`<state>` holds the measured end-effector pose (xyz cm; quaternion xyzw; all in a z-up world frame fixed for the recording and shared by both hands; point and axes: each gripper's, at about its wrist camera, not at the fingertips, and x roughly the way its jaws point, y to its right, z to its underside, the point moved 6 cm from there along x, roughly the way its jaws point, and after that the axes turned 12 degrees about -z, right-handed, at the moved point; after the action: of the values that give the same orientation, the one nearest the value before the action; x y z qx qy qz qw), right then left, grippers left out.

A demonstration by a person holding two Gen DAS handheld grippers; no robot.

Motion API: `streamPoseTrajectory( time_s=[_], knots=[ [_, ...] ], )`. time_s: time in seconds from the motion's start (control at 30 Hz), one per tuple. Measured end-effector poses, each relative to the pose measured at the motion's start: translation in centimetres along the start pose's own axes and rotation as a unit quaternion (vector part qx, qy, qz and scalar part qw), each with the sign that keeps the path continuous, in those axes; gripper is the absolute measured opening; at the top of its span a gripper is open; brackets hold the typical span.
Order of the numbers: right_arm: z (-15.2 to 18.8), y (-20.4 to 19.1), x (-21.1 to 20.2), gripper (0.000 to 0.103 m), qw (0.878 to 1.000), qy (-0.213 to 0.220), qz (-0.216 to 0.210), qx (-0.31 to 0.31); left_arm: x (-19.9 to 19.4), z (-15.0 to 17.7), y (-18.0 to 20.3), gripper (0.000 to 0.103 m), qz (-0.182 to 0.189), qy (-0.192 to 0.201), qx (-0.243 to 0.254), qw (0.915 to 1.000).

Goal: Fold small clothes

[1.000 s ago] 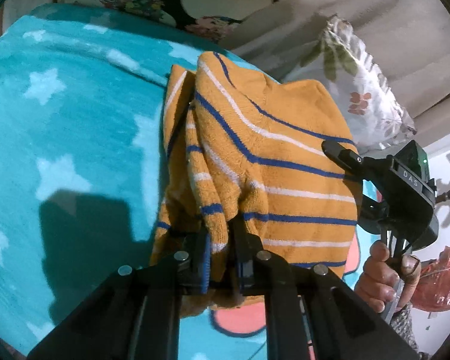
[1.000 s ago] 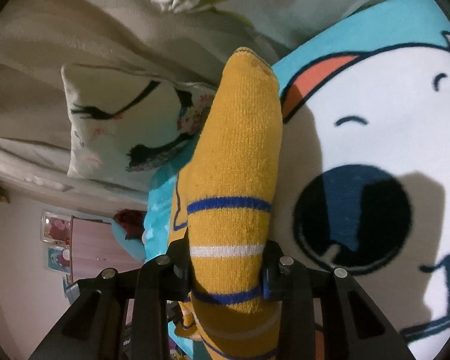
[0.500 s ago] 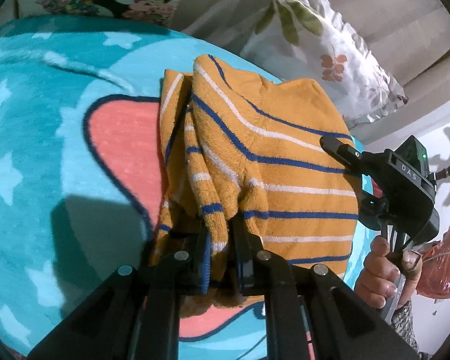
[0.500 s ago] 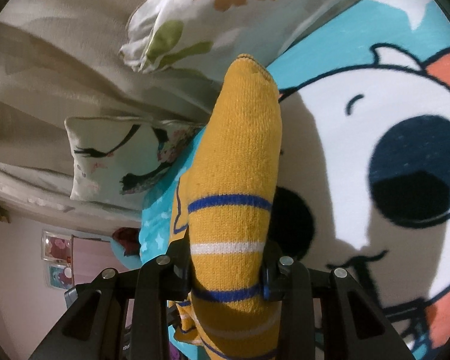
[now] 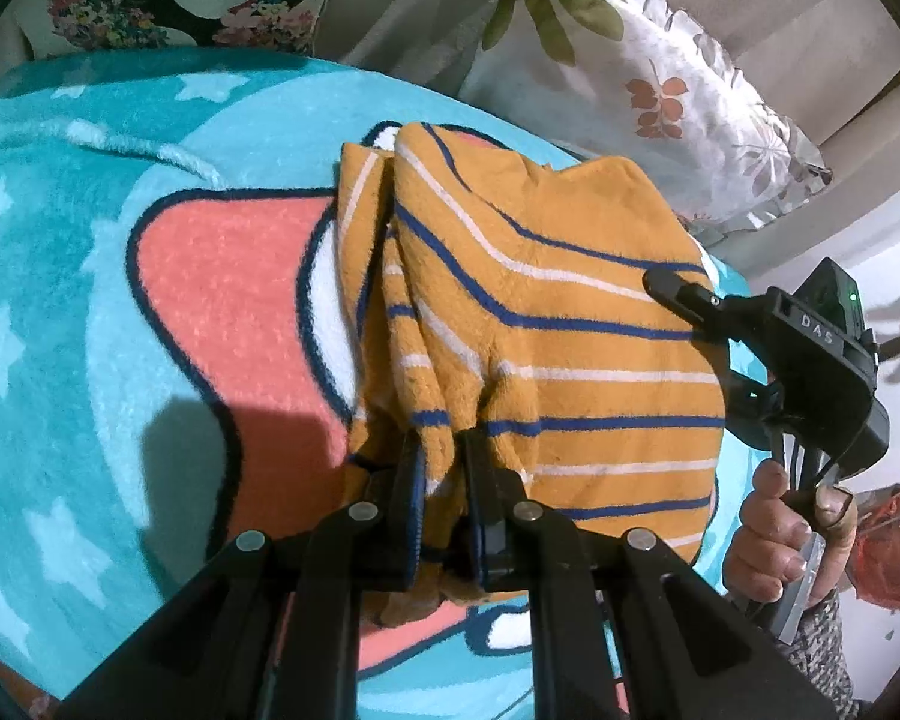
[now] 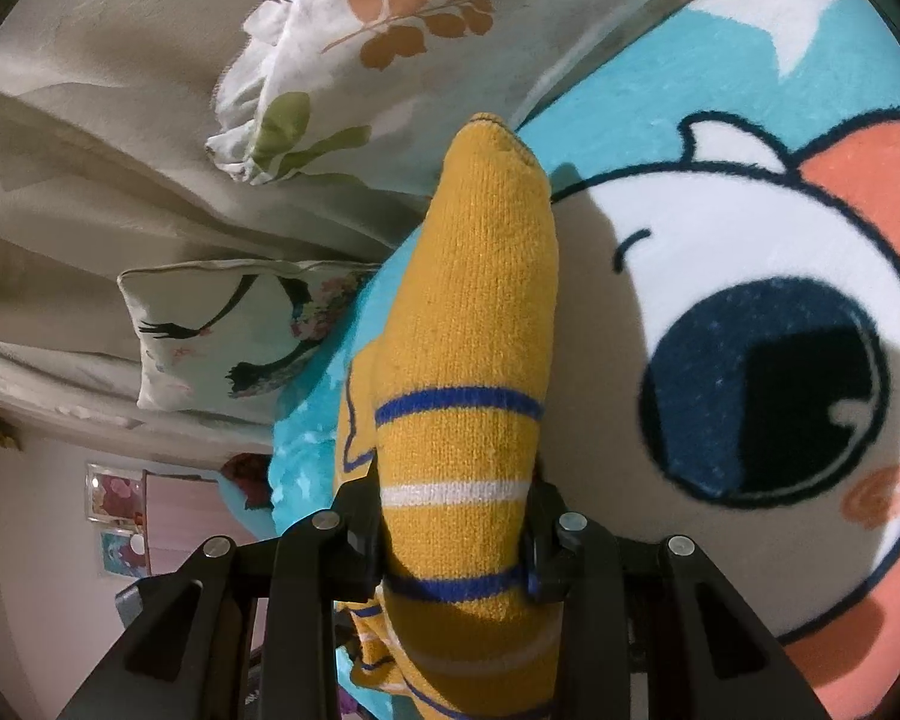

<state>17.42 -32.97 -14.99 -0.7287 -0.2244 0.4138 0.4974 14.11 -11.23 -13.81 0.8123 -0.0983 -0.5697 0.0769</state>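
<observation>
The only legible lettering is "DAS", in pale capitals on the black housing of the right hand-held gripper (image 5: 669,287), seen in the left wrist view just below its small green light. The posters on the far wall in the right wrist view are too small and blurred to read.
</observation>
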Motion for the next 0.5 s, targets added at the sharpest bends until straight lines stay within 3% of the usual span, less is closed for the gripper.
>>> streamPoseTrajectory(
  time_s=[0.2, 0.33, 0.5],
  knots=[
    [-0.8, 1.9, -1.1, 0.05, 0.999, -0.011, 0.045, -0.014, -2.1, -1.3, -1.6, 0.014, -0.009, 0.034, -0.047, 0.9983],
    [-1.3, 1.7, -3.1, 0.055, 0.996, -0.004, 0.068, -0.052, -2.7, -2.5, -2.3, 0.032, -0.011, 0.054, -0.069, 0.9961],
    [-1.9, 1.0, -5.8, 0.057, 0.991, 0.013, 0.091, -0.094, 0.1, -3.0, 0.0, 0.039, -0.006, 0.036, -0.053, 0.9979]
  ],
)
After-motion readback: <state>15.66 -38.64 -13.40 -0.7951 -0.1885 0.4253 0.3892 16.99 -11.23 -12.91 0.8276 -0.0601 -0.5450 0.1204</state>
